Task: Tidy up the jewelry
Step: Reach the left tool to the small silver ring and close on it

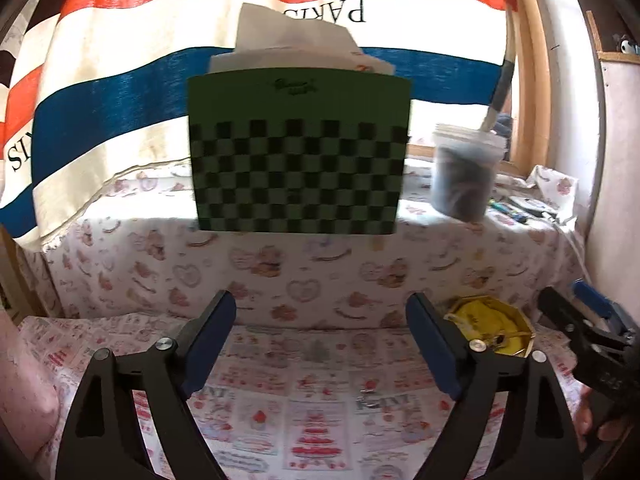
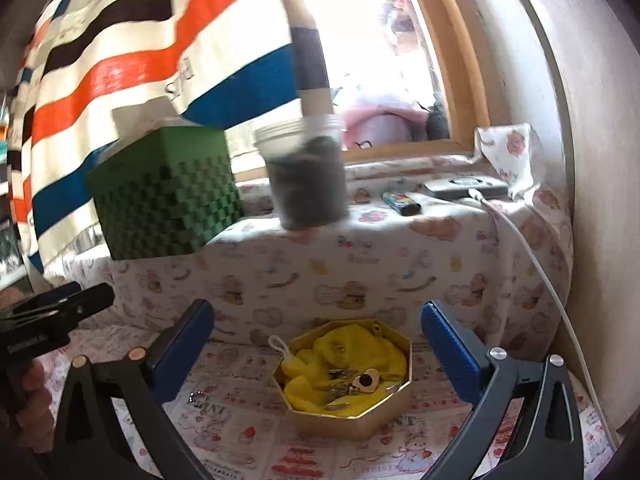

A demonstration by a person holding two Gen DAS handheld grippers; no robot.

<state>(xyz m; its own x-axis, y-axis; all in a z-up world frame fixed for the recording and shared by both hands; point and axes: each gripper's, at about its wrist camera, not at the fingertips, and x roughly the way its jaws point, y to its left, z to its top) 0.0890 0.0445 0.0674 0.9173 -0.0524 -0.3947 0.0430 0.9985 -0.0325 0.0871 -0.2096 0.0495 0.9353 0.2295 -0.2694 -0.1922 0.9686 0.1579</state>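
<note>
A gold octagonal box (image 2: 362, 420) lined with yellow cloth sits on the patterned table cover and holds several metal jewelry pieces (image 2: 352, 382). It also shows in the left wrist view (image 1: 494, 330), at the right. A small silver ring (image 2: 197, 399) lies on the cover left of the box; it shows in the left wrist view (image 1: 367, 398) too. My right gripper (image 2: 318, 338) is open and empty, hovering over the box. My left gripper (image 1: 320, 332) is open and empty, left of the box and above the ring.
A green checkered box (image 1: 298, 156) with papers and a plastic jar (image 1: 464, 172) holding a brush stand on a raised covered ledge. A lighter (image 2: 400, 202), a grey device (image 2: 466, 186) and a white cable (image 2: 536, 264) lie at the right. A striped cloth hangs behind.
</note>
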